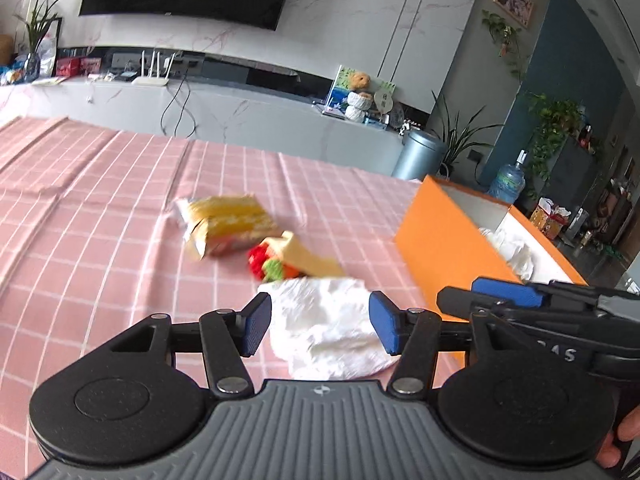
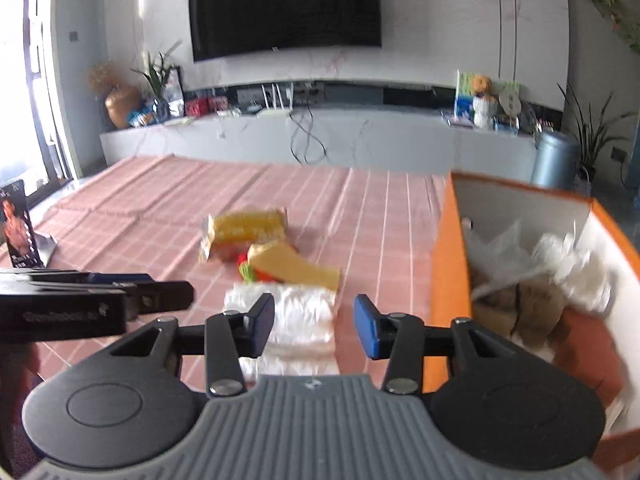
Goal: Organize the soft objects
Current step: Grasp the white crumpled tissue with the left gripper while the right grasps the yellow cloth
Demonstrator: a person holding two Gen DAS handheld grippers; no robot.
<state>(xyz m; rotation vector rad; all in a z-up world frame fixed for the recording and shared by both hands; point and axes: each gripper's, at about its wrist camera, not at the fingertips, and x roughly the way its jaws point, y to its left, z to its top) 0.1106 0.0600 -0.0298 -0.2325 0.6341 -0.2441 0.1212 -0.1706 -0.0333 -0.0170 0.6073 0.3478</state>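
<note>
Bench: a flat top under a pink checked cloth (image 1: 100, 208) with pale grid lines and shallow fold creases; its far edge runs in front of a grey marble-look media unit (image 1: 248, 116).
Open room: the left half of the cloth lies bare; on the right the box wall closes it off.
Box: an orange cardboard box with white inner walls (image 2: 444, 264), straight-edged and open-topped, standing at the right of the bench; inside lie crumpled white and clear plastic pieces and brownish soft lumps.
Nearest soft thing: a crumpled white plastic bag (image 1: 324, 328), wrinkled and glossy, flat on the cloth just left of the box.
Further soft things: a knitted red and green piece under a pale yellow wedge (image 2: 292, 266), touching the bag's far edge; beyond it a yellow foil snack packet (image 1: 228, 220), puffy, with crimped ends.
Left gripper (image 1: 320, 326): jaws open, blue ribbed pads framing the white bag from above, not pressing it.
Right gripper (image 2: 314, 326): jaws open, nothing held, above the same bag; box wall just beside its right pad.
</note>
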